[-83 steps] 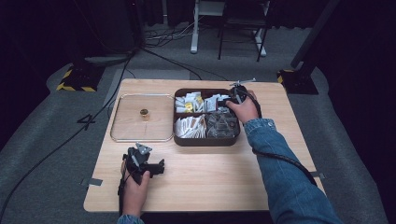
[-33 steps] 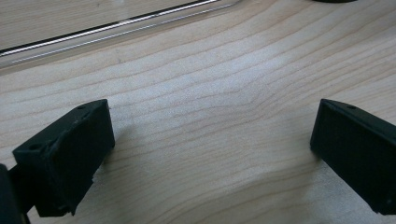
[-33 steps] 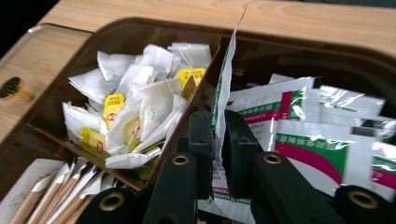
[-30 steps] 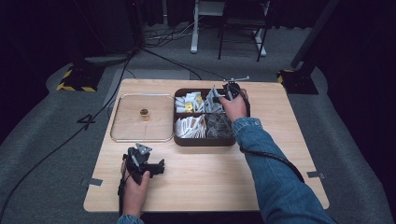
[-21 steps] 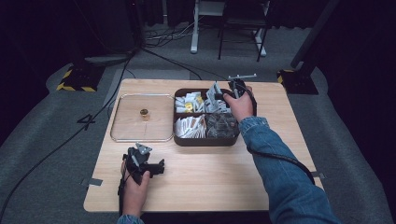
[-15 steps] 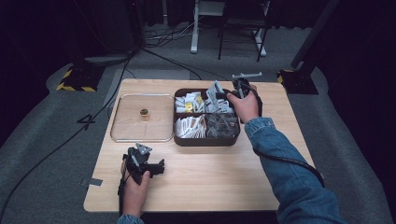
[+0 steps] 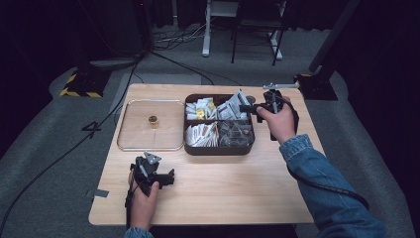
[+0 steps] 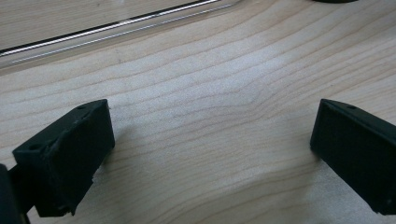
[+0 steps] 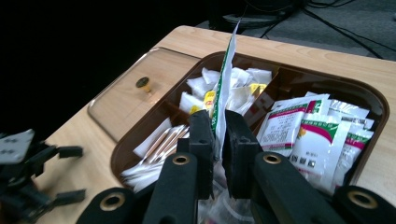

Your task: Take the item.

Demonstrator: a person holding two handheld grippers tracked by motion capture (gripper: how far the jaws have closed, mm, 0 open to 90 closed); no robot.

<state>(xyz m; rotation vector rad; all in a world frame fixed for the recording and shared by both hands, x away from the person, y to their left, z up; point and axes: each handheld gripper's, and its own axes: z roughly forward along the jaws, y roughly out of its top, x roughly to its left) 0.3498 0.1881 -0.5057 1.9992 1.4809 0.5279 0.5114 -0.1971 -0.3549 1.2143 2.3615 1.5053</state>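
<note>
My right gripper [image 7: 244, 107] hovers over the back right part of a brown divided tray [image 7: 218, 150]. It is shut on a white and green sachet [image 7: 240, 97]. In the right gripper view the sachet [image 9: 224, 84] stands upright and edge-on between the closed jaws [image 9: 217, 135], lifted above the tray [image 9: 373, 100]. More of the same sachets [image 9: 308, 135] lie in the right compartment. My left gripper [image 7: 167, 177] rests on the table near the front left, open, with bare wood between its jaws [image 8: 210, 144].
A clear shallow tray [image 7: 148, 146] lies left of the brown one, with a small gold object [image 7: 153, 120] in it. Other compartments hold white packets [image 7: 202, 134] and clear wrappers [image 7: 235, 133]. The left gripper [image 9: 28, 172] sits low at the far left in the right gripper view.
My right gripper has risen out of the brown tray and drawn back to the right, bringing a sachet up with it. The left gripper has stayed still.
</note>
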